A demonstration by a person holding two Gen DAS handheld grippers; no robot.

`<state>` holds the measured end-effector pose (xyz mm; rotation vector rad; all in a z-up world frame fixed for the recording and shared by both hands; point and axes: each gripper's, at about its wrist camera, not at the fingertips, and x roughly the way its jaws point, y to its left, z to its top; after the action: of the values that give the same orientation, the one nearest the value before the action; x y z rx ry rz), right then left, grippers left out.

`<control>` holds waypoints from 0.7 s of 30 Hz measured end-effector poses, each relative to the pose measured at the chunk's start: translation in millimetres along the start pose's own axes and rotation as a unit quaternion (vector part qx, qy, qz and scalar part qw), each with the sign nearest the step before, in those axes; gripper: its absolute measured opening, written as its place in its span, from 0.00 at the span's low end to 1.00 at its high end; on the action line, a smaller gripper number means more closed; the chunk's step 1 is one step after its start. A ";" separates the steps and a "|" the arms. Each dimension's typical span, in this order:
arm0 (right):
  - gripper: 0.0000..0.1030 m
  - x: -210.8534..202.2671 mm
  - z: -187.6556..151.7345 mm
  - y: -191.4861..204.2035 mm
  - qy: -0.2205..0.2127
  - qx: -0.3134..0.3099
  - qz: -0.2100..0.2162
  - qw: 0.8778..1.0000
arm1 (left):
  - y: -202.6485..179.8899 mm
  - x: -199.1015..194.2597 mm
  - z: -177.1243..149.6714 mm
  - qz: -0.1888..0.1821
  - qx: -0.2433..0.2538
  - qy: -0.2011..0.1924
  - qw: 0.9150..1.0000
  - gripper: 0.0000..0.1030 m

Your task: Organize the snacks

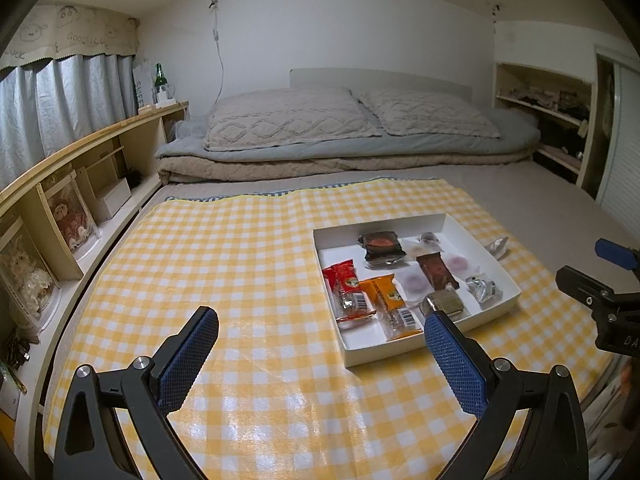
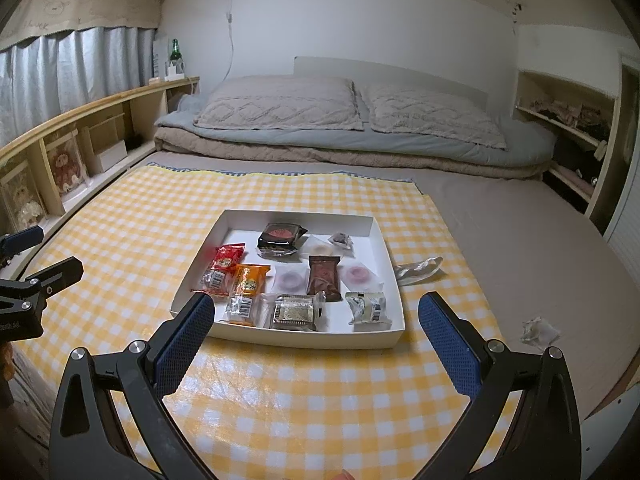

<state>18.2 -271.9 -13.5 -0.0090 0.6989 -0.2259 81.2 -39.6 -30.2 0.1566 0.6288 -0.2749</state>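
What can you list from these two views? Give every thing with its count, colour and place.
box: one, white, open, on the checked cloth
checked cloth: one, yellow and white, spread over the bed
red snack packet: one, left side of the box
orange snack packet: one, beside the red one
black snack packet: one, far part of the box
brown snack packet: one, middle of the box
ring sweets in clear wrap: three, pinkish and pale, in the box
empty wrappers: two, clear and whitish, outside the box on its right
pillows: two, beige, at the bed's head
bottle: one, green, on the wooden shelf
left gripper: fingers blue-padded, open
right gripper: fingers blue-padded, open
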 end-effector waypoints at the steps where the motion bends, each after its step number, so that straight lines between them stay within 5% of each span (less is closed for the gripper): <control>1: 1.00 0.2 0.0 -0.1 0.000 0.000 0.000 1.000 | -0.7 -1.4 -0.5 0.001 0.000 -0.001 1.000 1.00; 21: 1.00 1.5 0.0 0.3 0.001 -0.002 -0.001 1.000 | 1.2 0.9 -4.3 0.002 0.001 -0.001 1.000 1.00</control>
<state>19.4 -272.0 -14.4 -0.0123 0.7009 -0.2260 79.8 -37.7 -34.1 0.1596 0.6271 -0.2721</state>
